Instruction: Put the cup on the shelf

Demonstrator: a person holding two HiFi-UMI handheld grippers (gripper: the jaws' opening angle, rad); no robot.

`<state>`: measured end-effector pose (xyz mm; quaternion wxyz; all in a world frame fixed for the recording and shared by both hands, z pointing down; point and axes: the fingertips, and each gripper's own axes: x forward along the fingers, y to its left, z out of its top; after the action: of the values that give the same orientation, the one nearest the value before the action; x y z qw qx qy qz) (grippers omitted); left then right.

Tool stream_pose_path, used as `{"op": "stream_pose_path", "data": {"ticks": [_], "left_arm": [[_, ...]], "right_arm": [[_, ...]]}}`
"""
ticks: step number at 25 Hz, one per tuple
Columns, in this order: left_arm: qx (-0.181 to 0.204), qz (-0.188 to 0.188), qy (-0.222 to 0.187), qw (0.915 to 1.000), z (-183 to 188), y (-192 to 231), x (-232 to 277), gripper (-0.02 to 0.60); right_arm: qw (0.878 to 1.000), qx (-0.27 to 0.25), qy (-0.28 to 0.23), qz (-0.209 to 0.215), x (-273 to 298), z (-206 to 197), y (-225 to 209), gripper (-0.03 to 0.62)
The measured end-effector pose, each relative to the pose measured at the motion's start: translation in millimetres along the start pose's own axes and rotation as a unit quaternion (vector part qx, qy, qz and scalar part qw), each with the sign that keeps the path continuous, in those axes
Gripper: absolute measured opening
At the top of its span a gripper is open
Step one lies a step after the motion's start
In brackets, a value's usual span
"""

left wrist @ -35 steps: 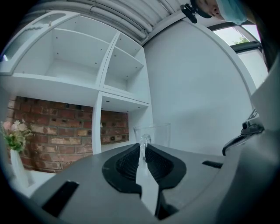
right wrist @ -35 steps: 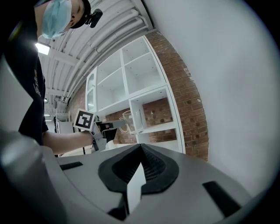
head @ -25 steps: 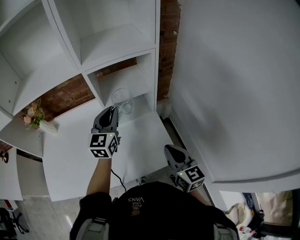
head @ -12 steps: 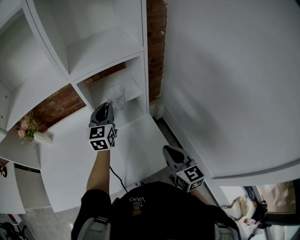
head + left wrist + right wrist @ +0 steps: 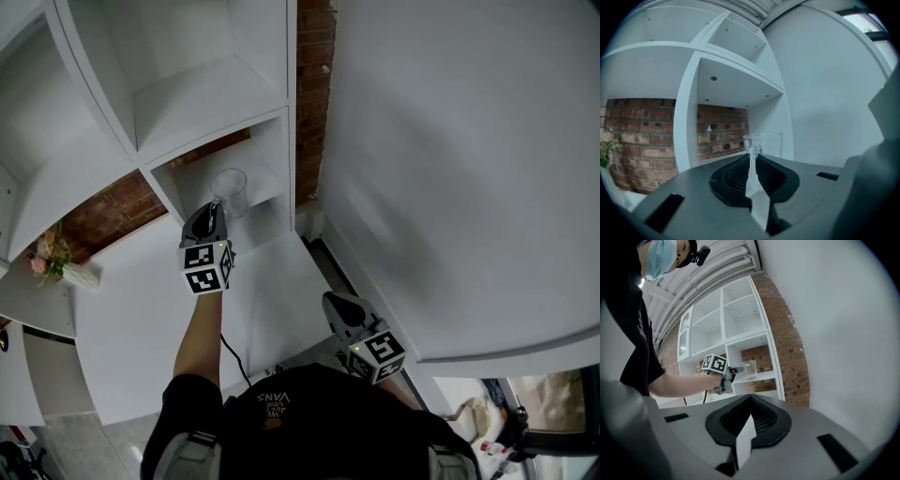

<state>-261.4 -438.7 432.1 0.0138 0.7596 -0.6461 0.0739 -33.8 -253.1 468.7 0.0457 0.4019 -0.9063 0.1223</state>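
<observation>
A clear glass cup is upright in the mouth of the lowest right shelf compartment, just over its white floor. Whether its base touches the board I cannot tell. My left gripper is right behind the cup, jaws shut on its near wall. In the left gripper view the cup rises just beyond the closed tips of my left gripper, with the brick back wall behind. The right gripper view shows the cup at the left gripper's tip. My right gripper hangs low near my body, shut and empty.
A white counter lies under the shelf unit. At its left end stands a small vase of flowers. A brick wall runs beside the shelf, and a plain white wall fills the right. A cable trails from my left arm.
The left gripper and cup have moved forward from above the counter into the mouth of the lower compartment. In the last half second they barely shifted. The right gripper stays put.
</observation>
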Motion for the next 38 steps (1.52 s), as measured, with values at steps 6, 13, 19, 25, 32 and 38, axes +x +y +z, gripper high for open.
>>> {"op": "stream_pose_path", "data": {"ticks": [6, 13, 19, 25, 32, 38], "left_arm": [[0.009, 0.016, 0.005, 0.9998, -0.4, 1.7, 10.2, 0.035], [0.014, 0.041, 0.029, 0.9986, -1.3, 10.1, 25.9, 0.035], [0.019, 0.055, 0.058, 0.9966, -2.1, 17.5, 41.8, 0.035], [0.013, 0.07, 0.077, 0.9945, -3.2, 26.7, 53.7, 0.035], [0.007, 0.076, 0.095, 0.9925, -9.2, 35.1, 72.6, 0.035], [0.007, 0.074, 0.103, 0.9919, -6.8, 35.4, 88.3, 0.035]], "right_arm": [[1.0, -0.003, 0.004, 0.014, 5.4, 0.4, 1.8, -0.005], [1.0, -0.005, 0.004, 0.017, 8.7, 1.7, -2.5, -0.005], [1.0, -0.002, 0.001, 0.019, 12.3, 2.0, -6.5, -0.005], [1.0, 0.002, -0.001, 0.026, 17.0, 1.5, -6.4, -0.005], [0.999, -0.005, 0.007, 0.032, 20.1, 0.7, -0.5, -0.005], [1.0, -0.005, 0.008, 0.03, 19.3, 0.1, 1.2, -0.005]]}}
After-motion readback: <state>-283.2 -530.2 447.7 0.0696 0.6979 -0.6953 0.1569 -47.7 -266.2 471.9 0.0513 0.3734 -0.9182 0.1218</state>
